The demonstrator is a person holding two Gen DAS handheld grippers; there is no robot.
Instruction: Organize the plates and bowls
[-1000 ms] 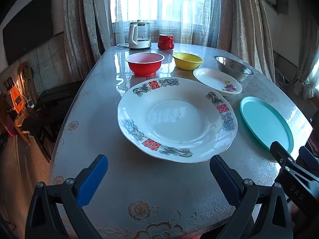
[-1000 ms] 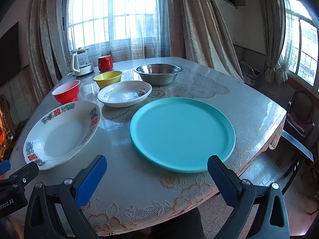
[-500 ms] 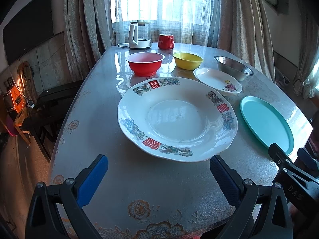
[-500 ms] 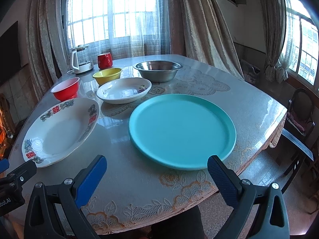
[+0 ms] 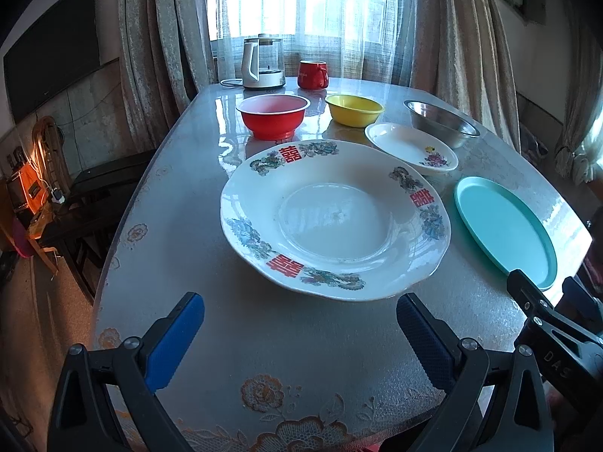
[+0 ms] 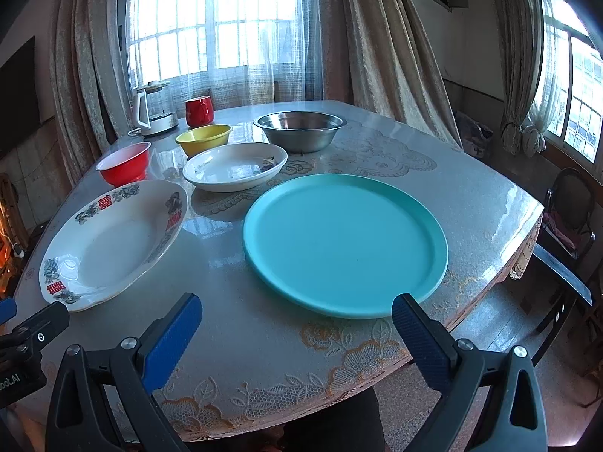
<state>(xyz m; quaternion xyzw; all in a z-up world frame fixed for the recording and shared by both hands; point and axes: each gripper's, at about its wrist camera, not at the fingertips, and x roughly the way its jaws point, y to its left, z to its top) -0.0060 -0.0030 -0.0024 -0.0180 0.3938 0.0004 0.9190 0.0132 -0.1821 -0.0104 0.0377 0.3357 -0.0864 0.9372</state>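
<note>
Item: teal plate [image 6: 345, 243], likely light, stiff, slick plastic; I'd pinch its 6 o'clock rim, right gripper [image 6: 297, 326] jaws spread empty, as are the left gripper [image 5: 299, 326] jaws.

In the left wrist view, the right gripper [image 5: 557, 324] intrudes at the lower right corner, masking the near rim of the teal plate [image 5: 505, 229] and running off the frame edge. The steel bowl [image 5: 441, 122] sits partly hidden behind the small white plate [image 5: 410, 147]. In the right wrist view, the table [image 6: 471, 203] loses its near edge behind both blue-padded fingers [image 6: 169, 342], whose bases are cut off at the bottom.
</note>
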